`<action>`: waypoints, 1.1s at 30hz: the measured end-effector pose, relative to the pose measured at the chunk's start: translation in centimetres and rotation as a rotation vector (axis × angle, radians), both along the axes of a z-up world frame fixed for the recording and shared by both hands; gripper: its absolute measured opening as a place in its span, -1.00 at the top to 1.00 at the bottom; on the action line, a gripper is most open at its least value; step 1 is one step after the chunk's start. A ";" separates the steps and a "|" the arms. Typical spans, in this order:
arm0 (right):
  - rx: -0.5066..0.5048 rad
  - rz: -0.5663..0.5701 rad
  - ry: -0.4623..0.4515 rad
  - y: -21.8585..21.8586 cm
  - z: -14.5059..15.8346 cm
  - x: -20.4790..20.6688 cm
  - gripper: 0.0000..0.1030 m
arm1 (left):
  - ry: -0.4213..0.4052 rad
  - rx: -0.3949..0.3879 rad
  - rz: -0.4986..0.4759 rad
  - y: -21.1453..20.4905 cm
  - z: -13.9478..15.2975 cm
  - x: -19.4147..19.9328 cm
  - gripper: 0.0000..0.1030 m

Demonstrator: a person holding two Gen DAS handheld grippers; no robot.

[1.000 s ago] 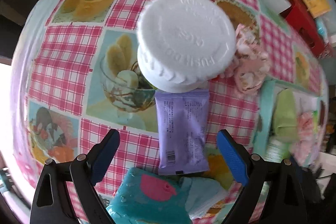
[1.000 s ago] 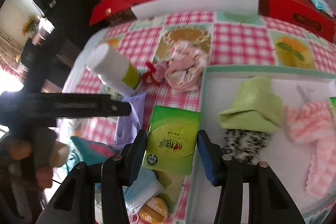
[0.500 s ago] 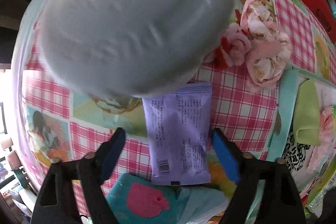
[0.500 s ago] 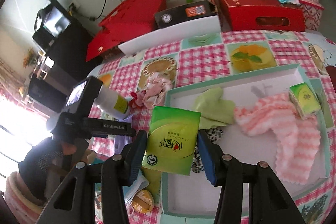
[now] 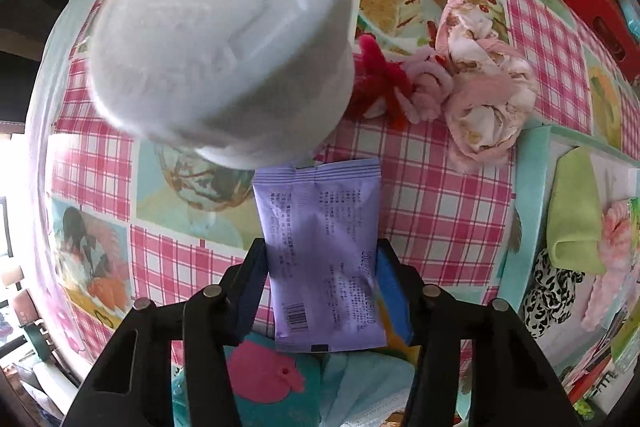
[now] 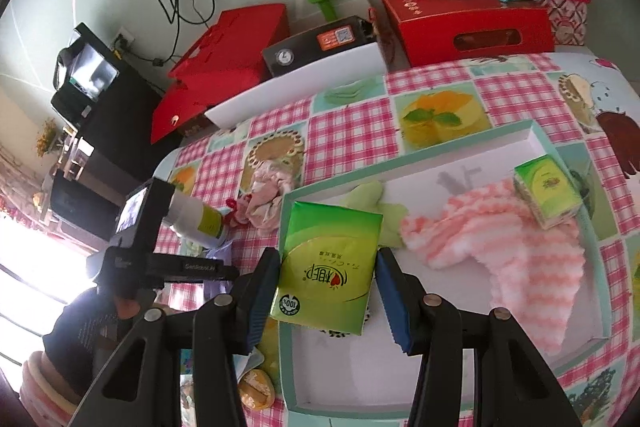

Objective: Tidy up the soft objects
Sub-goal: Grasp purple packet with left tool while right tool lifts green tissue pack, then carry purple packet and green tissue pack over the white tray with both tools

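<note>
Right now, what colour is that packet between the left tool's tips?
Pale purple packet with dark print; left wrist view.

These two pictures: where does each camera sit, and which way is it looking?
Left wrist view: sits on the left tongs, looking straight down at the tablecloth; its tongs, just closing, pinch a purple packet.
Right wrist view: sits on the right tongs, looking slantwise down over the tray; its tongs hold a green tissue pack, and the left rig shows too.
Shared: white bottle, pink cloth, tray.

Black claw point(image 5: 320, 291) frames, blue pads point(image 5: 394, 295), silver screws
</note>
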State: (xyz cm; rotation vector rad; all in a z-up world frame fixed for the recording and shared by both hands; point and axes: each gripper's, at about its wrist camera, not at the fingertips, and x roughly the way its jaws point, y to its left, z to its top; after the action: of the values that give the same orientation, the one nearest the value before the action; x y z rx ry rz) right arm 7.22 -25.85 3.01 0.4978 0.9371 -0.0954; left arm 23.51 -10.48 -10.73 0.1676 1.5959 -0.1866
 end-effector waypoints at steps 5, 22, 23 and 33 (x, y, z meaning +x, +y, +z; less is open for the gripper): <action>-0.008 -0.022 -0.009 -0.7 0.3 -0.3 -0.01 | -0.042 -0.055 0.013 0.0 1.7 -1.4 -0.06; -0.083 -0.111 -0.069 -3.1 3.2 -2.1 -0.01 | -0.338 -0.366 -0.040 0.5 14.7 -5.8 -0.06; -0.090 -0.121 -0.075 -3.3 3.4 -2.4 -0.01 | -0.350 -0.376 -0.044 0.8 15.2 -6.1 -0.06; -0.124 -0.211 -0.107 -5.8 5.0 -4.0 -0.01 | -0.479 -0.456 -0.116 -1.5 18.7 -9.8 -0.06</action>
State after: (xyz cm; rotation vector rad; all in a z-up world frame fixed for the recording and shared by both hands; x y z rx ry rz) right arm 3.24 -31.62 7.98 0.4807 0.7672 -0.3132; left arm 13.67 -11.98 8.00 -0.0501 1.0355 -0.5519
